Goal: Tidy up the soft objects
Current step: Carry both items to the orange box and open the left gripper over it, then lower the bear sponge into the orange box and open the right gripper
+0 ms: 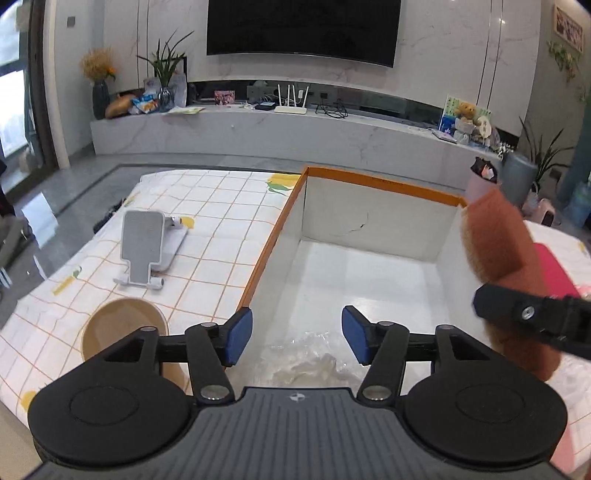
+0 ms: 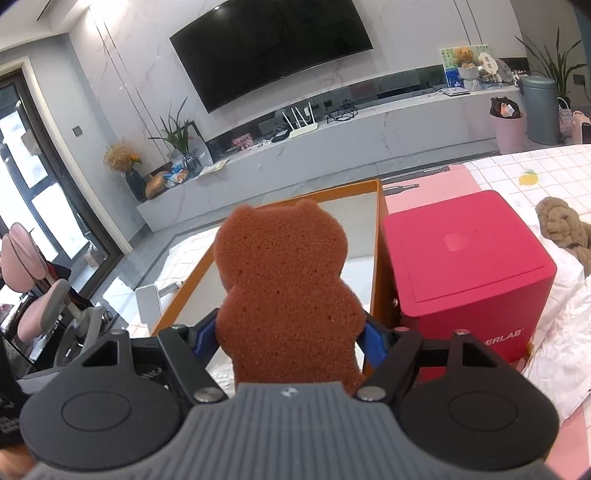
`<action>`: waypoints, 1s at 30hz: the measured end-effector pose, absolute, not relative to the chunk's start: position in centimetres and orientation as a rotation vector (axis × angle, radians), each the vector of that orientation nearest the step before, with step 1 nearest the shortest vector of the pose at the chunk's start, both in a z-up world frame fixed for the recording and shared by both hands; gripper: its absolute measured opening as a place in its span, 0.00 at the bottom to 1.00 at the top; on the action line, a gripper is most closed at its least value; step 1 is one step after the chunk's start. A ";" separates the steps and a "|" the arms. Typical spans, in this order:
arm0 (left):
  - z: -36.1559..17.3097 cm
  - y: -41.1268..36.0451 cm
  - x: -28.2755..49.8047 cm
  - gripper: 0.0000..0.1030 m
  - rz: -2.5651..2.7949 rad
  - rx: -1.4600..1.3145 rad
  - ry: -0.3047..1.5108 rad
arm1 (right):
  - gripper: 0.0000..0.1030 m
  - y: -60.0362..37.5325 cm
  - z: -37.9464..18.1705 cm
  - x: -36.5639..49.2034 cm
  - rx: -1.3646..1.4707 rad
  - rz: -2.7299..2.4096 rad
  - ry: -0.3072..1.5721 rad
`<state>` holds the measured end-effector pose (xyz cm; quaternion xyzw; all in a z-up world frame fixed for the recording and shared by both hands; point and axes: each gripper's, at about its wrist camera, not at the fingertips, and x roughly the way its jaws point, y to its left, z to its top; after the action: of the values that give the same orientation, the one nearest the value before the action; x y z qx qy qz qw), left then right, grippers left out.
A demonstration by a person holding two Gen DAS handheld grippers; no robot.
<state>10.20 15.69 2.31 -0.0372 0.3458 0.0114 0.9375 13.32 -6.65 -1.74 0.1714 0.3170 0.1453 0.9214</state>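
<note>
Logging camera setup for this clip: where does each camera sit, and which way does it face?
Left wrist: on the left hand-held gripper, jaws open, looking down into the orange-rimmed box; the right gripper's finger shows at right.
Right wrist: on the right hand-held gripper, shut on the bear-shaped sponge, facing the box and red case.
Shared: box, sponge, TV wall.

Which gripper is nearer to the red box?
Right. The right gripper, holding the bear-shaped sponge, is just beside the red box; the left gripper is over the orange-rimmed box, farther away.
</note>
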 end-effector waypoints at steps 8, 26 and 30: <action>4.6 17.2 8.8 0.72 0.034 -0.106 0.685 | 0.72 -5.3 -0.7 14.8 0.300 0.314 0.696; 3.5 20.9 9.3 0.73 0.139 -0.133 0.713 | 0.72 -0.3 -3.6 17.2 0.027 0.236 0.897; 3.4 20.7 9.2 0.73 0.148 -0.101 0.702 | 0.76 0.7 -4.0 17.2 -0.014 0.220 0.909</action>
<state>9.18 20.66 3.43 -0.0496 0.3434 0.0726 0.9351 17.19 0.68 -4.02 -0.0066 0.4383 0.1060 0.8925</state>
